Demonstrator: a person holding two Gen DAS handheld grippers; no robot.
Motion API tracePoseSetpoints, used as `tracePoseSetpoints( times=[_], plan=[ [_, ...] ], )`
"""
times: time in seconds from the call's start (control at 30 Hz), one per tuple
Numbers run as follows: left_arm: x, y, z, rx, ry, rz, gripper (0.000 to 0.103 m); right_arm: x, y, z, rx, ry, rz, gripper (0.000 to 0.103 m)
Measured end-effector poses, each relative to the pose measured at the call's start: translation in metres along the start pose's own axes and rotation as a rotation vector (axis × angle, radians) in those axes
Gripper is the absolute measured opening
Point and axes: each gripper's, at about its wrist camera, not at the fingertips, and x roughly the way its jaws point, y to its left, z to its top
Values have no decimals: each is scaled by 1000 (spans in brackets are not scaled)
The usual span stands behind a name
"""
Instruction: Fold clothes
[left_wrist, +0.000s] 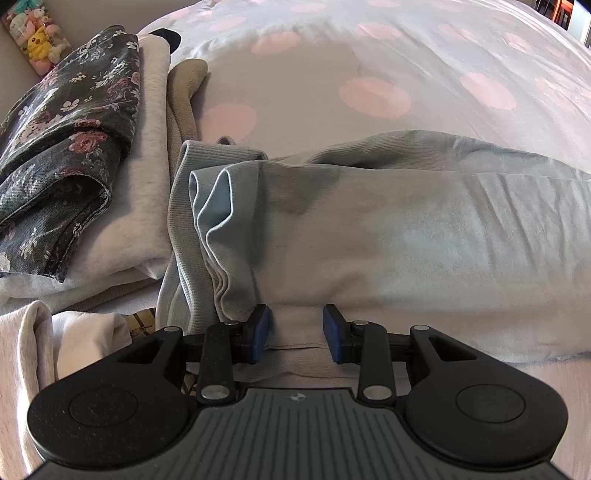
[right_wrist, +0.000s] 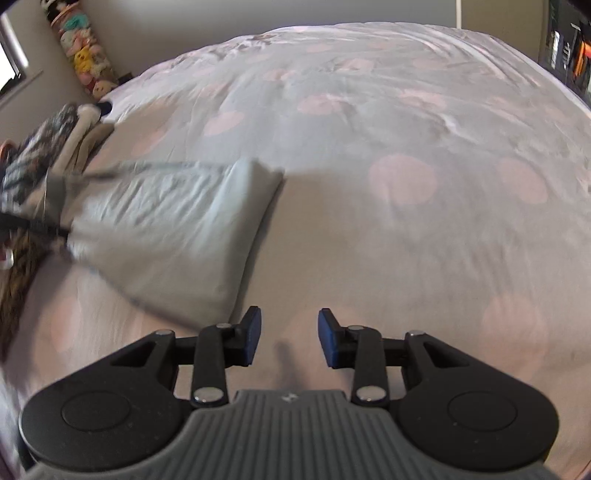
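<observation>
Left gripper (left_wrist: 297, 334), angled steeply down, has its jaws clamped on the near hem of the folded grey garment (left_wrist: 369, 236), a strip of cloth bunched between the blue pads (left_wrist: 260, 332). The garment lies on the bed (left_wrist: 369, 74), its long axis running across the left view, beside a stack (left_wrist: 74, 147) of folded clothes. Right gripper (right_wrist: 290, 338), angled down, hangs with jaws parted and empty above bare bedcover, the garment's corner just beyond its left pad.
</observation>
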Motion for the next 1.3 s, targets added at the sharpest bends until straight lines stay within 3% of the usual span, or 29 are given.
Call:
tracePoseSetpoints(
  times=[0.07, 0.23, 0.43, 0.5, 0.57, 0.67, 0.9, 1.03, 1.1, 1.17, 1.3],
  plan=[
    [0, 1, -1, 0, -4, 0, 31, 3, -1, 25, 62, -2, 59, 61],
    [-2, 5, -6, 2, -18, -13, 31, 44, 10, 69, 138, 8, 129, 63],
    [-2, 10, -11, 10, -29, -29, 31, 103, 24, 74, 171, 81, 133, 62],
    [-1, 10, -6, 14, -32, -33, 31, 113, 29, 73, 148, 74, 109, 56],
    [-2, 7, 3, 16, -35, -37, 31, 116, 25, 73, 152, 62, 101, 34],
    [-3, 10, 1, 17, -43, -42, 31, 119, 0, 71, 253, 57, 132, 15],
    [2, 24, -4, 17, -45, -44, 31, 115, -30, 62, 446, 54, 198, 13],
    [2, 2, -5, 5, -61, -35, 31, 100, -27, 60, 444, 49, 168, 19],
    [-8, 4, -11, -18, -101, -44, 31, 89, -27, 56, 435, 48, 172, 30],
    [-16, 6, -18, -44, -134, -53, 31, 80, -31, 48, 427, 58, 212, 51],
    [-35, 0, -36, -45, -176, -71, 31, 75, -30, 31, 386, 88, 256, 53]
  ],
)
